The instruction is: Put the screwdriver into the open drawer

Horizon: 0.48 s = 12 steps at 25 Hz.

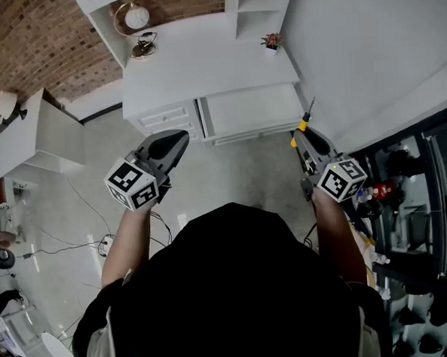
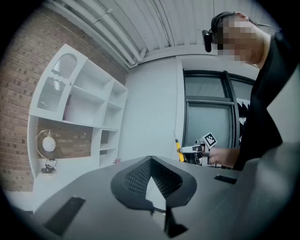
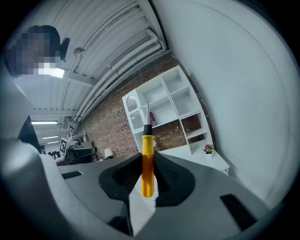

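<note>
The right gripper (image 3: 148, 161) had its jaws closed on the yellow handle of the screwdriver (image 3: 147, 145). The pads pinched the handle from both sides about halfway up. The butt sat down between the jaws, and the black collar and thin shaft stood out past the tips, in line with them.

The left gripper (image 2: 151, 160) was closed tip to tip with nothing in it, held off at the person's other side.

Both were up in the air over the floor (image 1: 231, 173). The screwdriver was short of the drawer (image 1: 249, 108), which stood pulled out under the front edge of the desk (image 1: 201, 62), at its right end.

I'd judge the tool light and stiff, so no trouble to carry. The smooth plastic handle looked the sort to swivel or slide in a two-sided pinch if it bumped the drawer's rim. The handle was the right place to hold it, the shaft being too thin and slick. It seemed hardy enough to be let go low into the drawer.
</note>
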Each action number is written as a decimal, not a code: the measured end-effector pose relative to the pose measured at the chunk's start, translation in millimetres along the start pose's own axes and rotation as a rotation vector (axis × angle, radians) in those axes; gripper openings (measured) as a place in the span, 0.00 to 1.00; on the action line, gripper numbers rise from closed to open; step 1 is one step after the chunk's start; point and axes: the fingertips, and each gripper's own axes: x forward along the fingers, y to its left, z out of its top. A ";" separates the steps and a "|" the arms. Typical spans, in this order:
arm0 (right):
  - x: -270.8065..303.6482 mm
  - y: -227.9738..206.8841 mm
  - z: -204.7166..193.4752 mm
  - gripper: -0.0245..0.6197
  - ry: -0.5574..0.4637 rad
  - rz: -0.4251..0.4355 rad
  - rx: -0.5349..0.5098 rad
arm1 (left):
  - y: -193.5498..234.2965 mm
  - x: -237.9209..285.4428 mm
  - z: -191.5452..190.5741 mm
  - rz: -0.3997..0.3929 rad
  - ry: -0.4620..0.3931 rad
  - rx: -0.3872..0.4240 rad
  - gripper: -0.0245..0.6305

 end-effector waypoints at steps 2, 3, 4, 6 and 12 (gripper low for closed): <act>-1.1 1.5 -0.7 0.17 -0.004 -0.002 0.004 | -1.4 -2.9 -0.8 -0.005 0.002 -0.002 0.06; -1.1 2.8 -0.9 0.17 -0.005 -0.003 0.007 | -1.3 -4.5 -1.0 -0.007 0.003 -0.003 0.06; -0.6 4.6 -1.1 0.17 -0.003 -0.004 0.008 | -0.5 -6.2 -1.1 -0.008 0.002 -0.003 0.06; 1.8 7.6 -2.2 0.17 -0.002 -0.008 0.012 | 2.3 -9.6 -0.6 -0.007 0.001 0.001 0.06; -2.0 9.4 -5.8 0.17 -0.025 -0.033 0.053 | 1.6 -20.8 -4.5 -0.016 0.004 0.002 0.06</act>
